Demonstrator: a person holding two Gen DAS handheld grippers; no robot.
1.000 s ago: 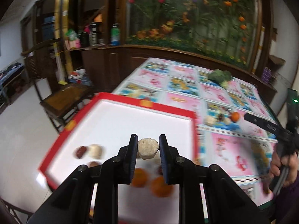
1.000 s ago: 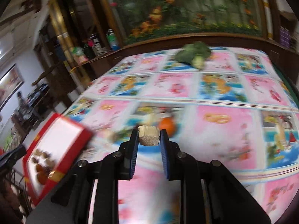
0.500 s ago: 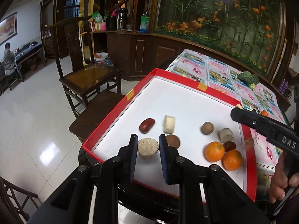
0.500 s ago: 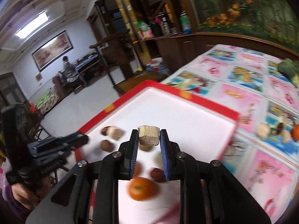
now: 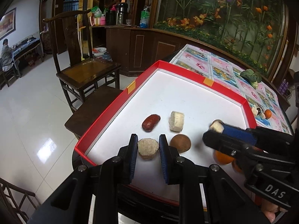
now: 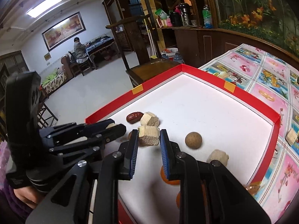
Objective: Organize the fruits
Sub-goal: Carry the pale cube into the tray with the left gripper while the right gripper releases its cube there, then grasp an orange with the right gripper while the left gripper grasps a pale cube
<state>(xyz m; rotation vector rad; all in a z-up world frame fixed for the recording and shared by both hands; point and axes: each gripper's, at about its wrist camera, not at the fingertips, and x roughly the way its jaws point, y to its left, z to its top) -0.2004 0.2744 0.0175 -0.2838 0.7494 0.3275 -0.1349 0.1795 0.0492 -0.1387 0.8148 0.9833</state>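
Both grippers over red-rimmed tray (image 5: 104,115), far half bare.
Left gripper (image 5: 148,147) jaws clamp a round beige chunk (image 5: 148,148) near the front rim; right gripper (image 6: 149,137) jaws clamp a beige cube (image 6: 149,135), both angled down.

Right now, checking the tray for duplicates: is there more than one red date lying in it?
No, only one red date lies in the red-rimmed tray.

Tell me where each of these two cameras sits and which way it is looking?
Left wrist: rides the left gripper, looking down over the red tray; its fingers pinch a round beige chunk; the right gripper enters from the right.
Right wrist: rides the right gripper, same downward slant; its fingers pinch a beige cube; the left gripper and a hand show at left.
Shared: tray, red date, both grippers.
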